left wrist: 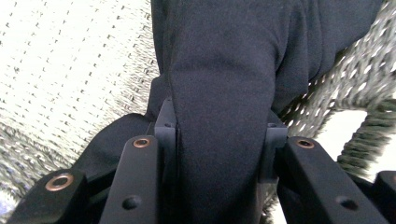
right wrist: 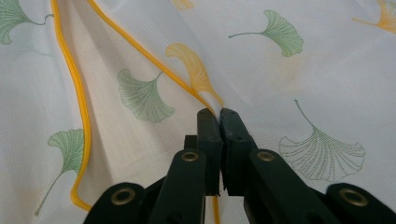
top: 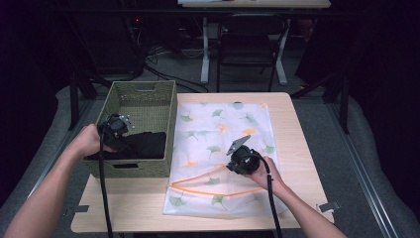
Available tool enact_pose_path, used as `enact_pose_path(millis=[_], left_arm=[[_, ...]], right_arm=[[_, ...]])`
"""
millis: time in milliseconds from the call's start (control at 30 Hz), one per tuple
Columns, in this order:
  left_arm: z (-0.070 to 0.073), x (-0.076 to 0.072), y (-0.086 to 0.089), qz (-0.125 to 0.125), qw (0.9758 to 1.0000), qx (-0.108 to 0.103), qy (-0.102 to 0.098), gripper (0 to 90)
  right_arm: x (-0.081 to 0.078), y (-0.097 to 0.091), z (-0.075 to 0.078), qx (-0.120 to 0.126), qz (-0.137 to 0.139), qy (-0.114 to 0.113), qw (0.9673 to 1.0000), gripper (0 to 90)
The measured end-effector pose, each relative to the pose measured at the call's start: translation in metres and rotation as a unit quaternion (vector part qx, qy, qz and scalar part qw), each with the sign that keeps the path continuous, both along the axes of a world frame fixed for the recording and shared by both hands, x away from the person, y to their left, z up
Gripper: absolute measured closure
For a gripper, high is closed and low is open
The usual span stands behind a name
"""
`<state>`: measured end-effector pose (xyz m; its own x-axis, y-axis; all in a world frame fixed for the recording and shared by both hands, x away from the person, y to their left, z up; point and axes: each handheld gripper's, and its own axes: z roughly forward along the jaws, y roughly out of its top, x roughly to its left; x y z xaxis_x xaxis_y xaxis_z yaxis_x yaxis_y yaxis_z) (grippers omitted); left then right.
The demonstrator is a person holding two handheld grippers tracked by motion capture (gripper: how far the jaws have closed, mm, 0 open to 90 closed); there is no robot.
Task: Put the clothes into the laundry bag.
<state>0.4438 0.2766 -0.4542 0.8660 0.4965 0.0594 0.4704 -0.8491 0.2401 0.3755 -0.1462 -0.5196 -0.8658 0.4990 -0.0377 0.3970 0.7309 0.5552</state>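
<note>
Black cloth is sitting bunched between the pads of the left tongs, which are gripping a thick fold of a dark garment and standing partly apart around it. In the high view these left tongs are showing at the left middle of the frame, above the open top of a woven green basket, with the rest of the garment lying inside the basket's near half. The person's left hand is wrapping the tool at the basket's left wall.

In the right gripper view the right tongs are pinching tight on the yellow-trimmed edge of a white mesh bag printed with green and yellow ginkgo leaves, and the fabric is rising in a small ridge at the tips. In the high view the right tongs are showing a little right of centre, over the bag, which is lying spread flat just beside the basket's right wall. The yellow trim is curving across the bag's lower part. The right hand is resting on the bag. Both things are lying on a pale wooden bench.
</note>
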Motion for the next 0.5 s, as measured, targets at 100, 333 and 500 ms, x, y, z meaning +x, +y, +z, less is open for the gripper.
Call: enact_pose_path(millis=[100, 333, 500], left_arm=[[0.004, -0.001, 0.0, 0.005, 1.0, 0.0, -0.001, 63.0], [0.02, -0.004, 0.003, 0.02, 0.9997, -0.006, -0.016, 63.3], [0.028, -0.006, 0.003, 0.028, 0.9991, -0.012, -0.028, 63.8]], right_arm=[[0.0, 0.0, 0.0, 0.001, -0.002, 0.001, 1.0, 88.0], [0.0, -0.001, 0.0, 0.001, -0.002, 0.001, 1.0, 88.0], [0.0, 0.0, 0.0, 0.001, -0.003, 0.0, 1.0, 88.0]])
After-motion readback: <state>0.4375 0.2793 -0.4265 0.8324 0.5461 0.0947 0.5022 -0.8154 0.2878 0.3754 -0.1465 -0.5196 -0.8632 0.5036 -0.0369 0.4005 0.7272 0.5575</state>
